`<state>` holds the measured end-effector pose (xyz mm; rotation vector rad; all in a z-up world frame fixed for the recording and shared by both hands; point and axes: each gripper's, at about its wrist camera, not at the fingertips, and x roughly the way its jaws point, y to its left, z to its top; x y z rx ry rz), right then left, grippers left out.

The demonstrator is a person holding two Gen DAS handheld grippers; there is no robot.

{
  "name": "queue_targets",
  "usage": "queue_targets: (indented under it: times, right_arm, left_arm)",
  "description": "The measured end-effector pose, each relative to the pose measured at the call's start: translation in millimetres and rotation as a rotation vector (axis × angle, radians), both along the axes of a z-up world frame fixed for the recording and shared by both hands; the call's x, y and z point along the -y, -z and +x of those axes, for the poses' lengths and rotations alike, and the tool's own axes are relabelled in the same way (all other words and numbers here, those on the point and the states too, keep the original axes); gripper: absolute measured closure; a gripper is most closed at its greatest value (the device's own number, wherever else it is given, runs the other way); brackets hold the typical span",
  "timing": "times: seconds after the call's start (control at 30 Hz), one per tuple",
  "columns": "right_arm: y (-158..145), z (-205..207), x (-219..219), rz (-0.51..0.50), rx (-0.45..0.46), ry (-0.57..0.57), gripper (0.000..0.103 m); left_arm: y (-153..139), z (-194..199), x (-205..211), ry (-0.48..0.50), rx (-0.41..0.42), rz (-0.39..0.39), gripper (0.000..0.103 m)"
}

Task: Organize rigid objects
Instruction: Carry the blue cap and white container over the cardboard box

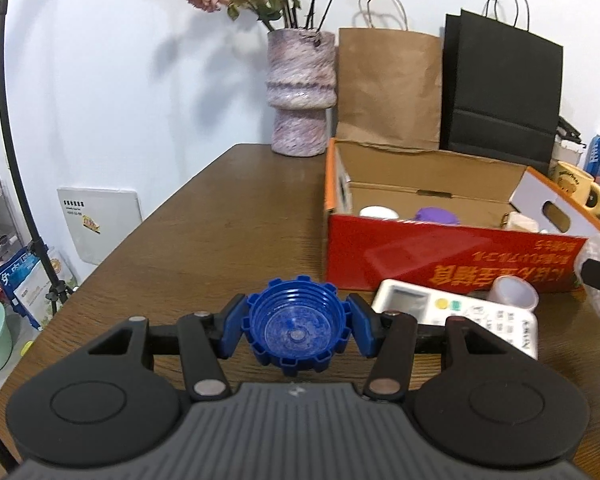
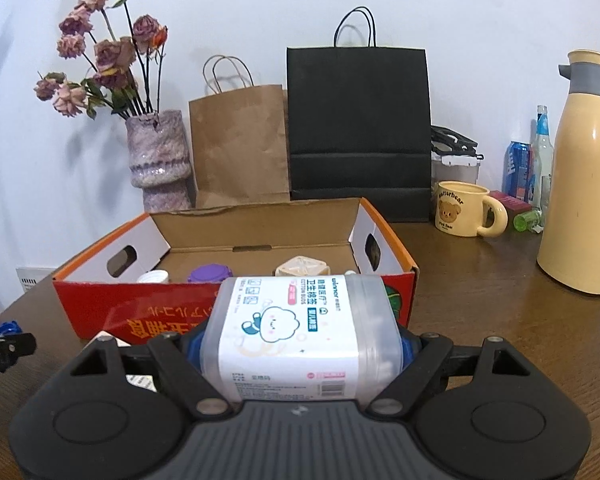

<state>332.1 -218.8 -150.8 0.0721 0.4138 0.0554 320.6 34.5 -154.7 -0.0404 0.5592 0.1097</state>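
I'm gripping a ridged blue plastic cap (image 1: 296,326) in the left gripper (image 1: 296,330) and a clear cotton-swab tub (image 2: 300,336) in the right gripper (image 2: 300,350), both short of the red cardboard box (image 2: 236,312). Box is holding a few items; white remote (image 1: 460,316) and tape roll (image 1: 514,292) are waiting on the table.

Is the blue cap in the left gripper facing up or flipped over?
Flipped over: the blue cap shows its hollow threaded inside to the camera, clamped between the left gripper fingers.

"winner COTTON BUDS" on container (image 2: 300,336); "Butterbear" on mug (image 2: 460,210).
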Motion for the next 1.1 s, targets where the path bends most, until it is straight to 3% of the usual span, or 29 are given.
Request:
queue_targets:
  times: [0.53,1.1]
  right_arm:
    - [-15.2,-4.0,6.3,0.051,0.066,-0.054,0.021]
    - [-32.4,17.7,21.5,0.054,0.098,-0.093,0.021]
  left_arm:
    - [-28.4,4.9,50.8,0.070,0.054,-0.017,0.048]
    - [-51.2,40.5,84.5,0.078,0.089,-0.013,0.048]
